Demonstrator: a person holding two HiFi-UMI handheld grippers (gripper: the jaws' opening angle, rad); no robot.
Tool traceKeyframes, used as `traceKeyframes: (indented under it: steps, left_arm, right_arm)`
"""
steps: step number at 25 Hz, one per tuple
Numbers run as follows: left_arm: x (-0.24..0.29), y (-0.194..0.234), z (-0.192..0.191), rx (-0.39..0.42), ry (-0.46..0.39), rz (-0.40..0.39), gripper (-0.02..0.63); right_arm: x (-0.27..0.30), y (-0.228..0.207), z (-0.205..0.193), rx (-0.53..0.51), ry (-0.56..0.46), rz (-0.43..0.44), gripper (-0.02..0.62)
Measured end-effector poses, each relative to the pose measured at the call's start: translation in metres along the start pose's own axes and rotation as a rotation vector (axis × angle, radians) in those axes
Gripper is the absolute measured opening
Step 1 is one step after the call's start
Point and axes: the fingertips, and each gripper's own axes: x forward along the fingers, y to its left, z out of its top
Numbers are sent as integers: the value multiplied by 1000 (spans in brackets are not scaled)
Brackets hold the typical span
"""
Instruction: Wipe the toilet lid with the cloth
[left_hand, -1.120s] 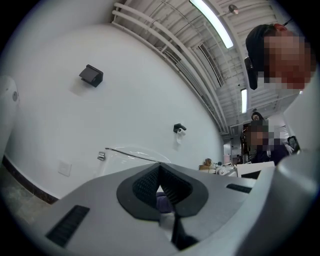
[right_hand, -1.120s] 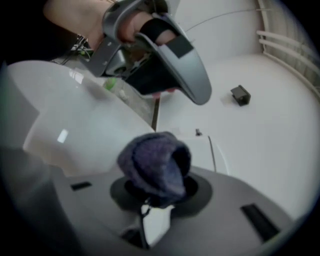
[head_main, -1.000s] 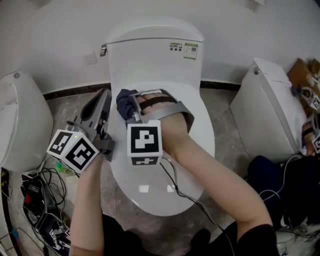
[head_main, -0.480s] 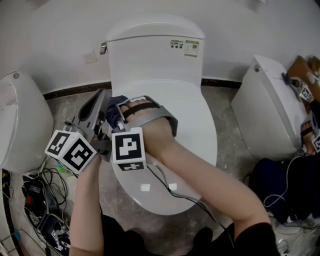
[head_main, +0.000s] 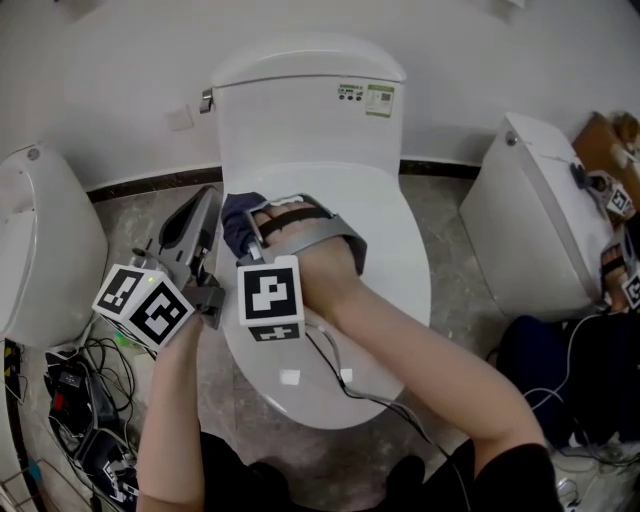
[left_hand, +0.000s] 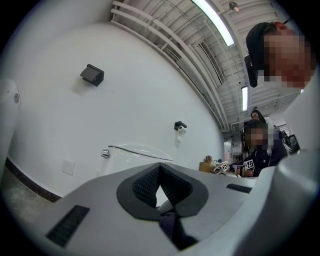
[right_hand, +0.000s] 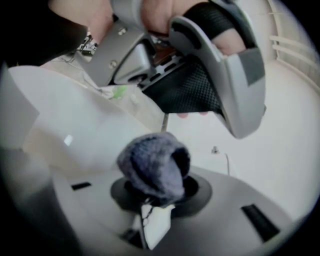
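The white toilet lid (head_main: 395, 262) is down. The dark blue cloth (head_main: 237, 222) lies bunched on the lid's left rear edge, and my right gripper (head_main: 250, 226) is shut on it. In the right gripper view the cloth (right_hand: 152, 167) bulges out of the closed jaws, with a white tag hanging below it. My left gripper (head_main: 203, 205) hovers just off the lid's left side above the floor, jaws together with nothing clearly held. It appears close ahead in the right gripper view as a grey jaw with a black pad (right_hand: 192, 90).
The tank (head_main: 310, 110) with its flush handle (head_main: 206, 99) stands against the wall behind the lid. A second toilet (head_main: 535, 225) is at the right and a white fixture (head_main: 40, 245) at the left. Cables (head_main: 70, 390) litter the floor at lower left; dark bags (head_main: 560, 370) at lower right.
The right gripper swept the cloth left and nearer across the lid to its left edge, then eased back slightly right. The left gripper has barely moved.
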Motion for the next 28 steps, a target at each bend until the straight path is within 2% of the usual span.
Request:
traceKeyframes:
  steps: [14,28]
  left_arm:
    - [11,-6,-14,-4,22,-22,9]
    - [20,-16,-24,-2,38,-40,9]
  right_arm:
    - [-14,-1,-55,49,60,-7,95]
    - [-34,7,-134,85,146,-25,97]
